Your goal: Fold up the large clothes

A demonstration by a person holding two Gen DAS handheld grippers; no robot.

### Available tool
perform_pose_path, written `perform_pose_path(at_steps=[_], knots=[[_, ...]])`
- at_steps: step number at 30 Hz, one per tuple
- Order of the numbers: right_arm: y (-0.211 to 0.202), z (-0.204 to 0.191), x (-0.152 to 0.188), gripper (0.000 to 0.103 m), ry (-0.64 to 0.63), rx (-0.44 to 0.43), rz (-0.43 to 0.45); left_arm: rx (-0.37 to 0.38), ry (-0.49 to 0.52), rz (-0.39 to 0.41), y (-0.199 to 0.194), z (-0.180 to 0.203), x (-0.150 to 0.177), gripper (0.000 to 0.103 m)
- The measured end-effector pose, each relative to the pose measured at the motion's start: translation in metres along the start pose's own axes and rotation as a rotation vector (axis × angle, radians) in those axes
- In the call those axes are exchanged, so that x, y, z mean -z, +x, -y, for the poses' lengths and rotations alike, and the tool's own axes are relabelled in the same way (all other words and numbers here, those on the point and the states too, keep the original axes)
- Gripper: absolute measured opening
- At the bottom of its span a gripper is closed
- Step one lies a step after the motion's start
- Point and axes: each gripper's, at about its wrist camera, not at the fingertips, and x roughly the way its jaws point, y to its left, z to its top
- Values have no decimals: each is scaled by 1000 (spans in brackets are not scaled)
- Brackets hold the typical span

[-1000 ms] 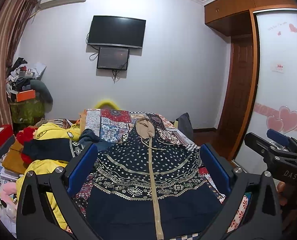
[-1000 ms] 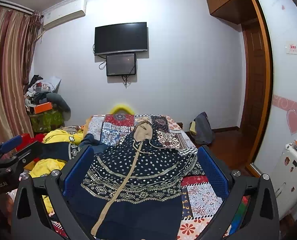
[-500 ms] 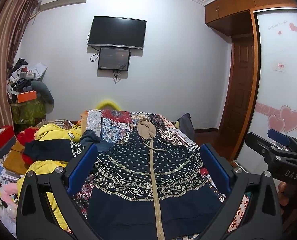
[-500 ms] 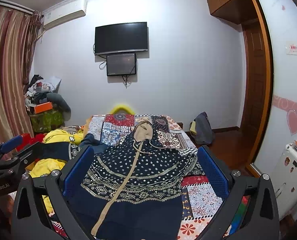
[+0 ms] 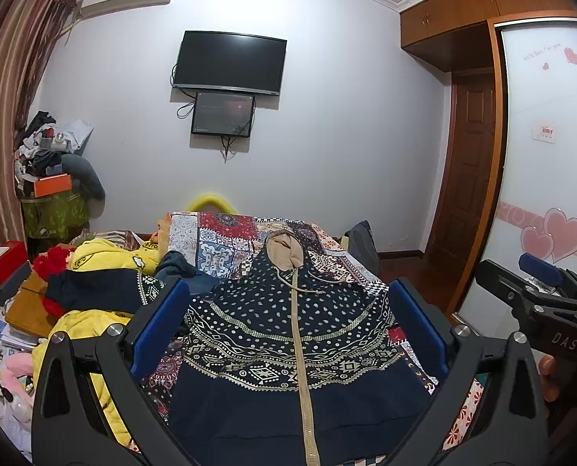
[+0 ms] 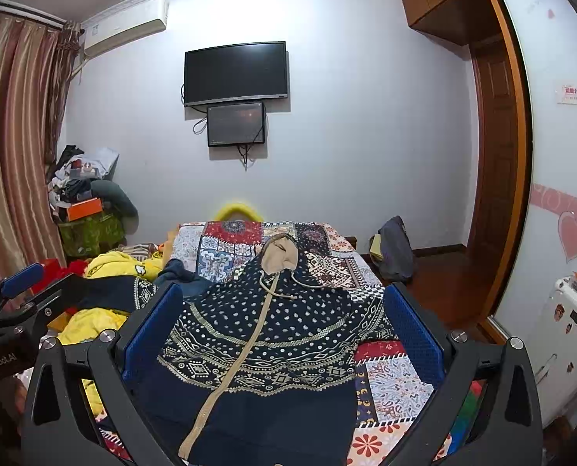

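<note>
Navy patterned zip hoodie (image 5: pixel 288 334) lies frame-centre, zip running away from both wide-open, empty grippers, left gripper (image 5: pixel 288 334) squarer on than right gripper (image 6: pixel 280 334).

"DAS" on right gripper (image 5: pixel 537 303); "GenRobot.AI", seemingly, on left gripper (image 6: pixel 8 310)

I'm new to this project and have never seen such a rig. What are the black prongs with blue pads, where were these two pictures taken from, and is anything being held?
No robot here: a person holds a two-finger gripper in each hand. Each gripper carries a fisheye camera that looks along its fingers, so the black prongs are the gripper's own fingers. One picture comes from the left gripper, the other from the right gripper. Each view also shows the other gripper at its edge. Both are open and hold nothing. On the bed, with its patchwork cover, a navy patterned hoodie lies flat, zipped, hood far from the cameras. Yellow clothes lie piled to the left.
</note>
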Motion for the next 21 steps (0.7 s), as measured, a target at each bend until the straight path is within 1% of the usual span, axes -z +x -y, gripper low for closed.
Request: perform_pose_path(at_steps=[12,21], knots=[[4,0,-1,103,-1,2,-9,-3,0,-7,4,0,-1,103],[19,-1,0,103,-1,13,-25,-11,2,-25,23,-9,-1,103]])
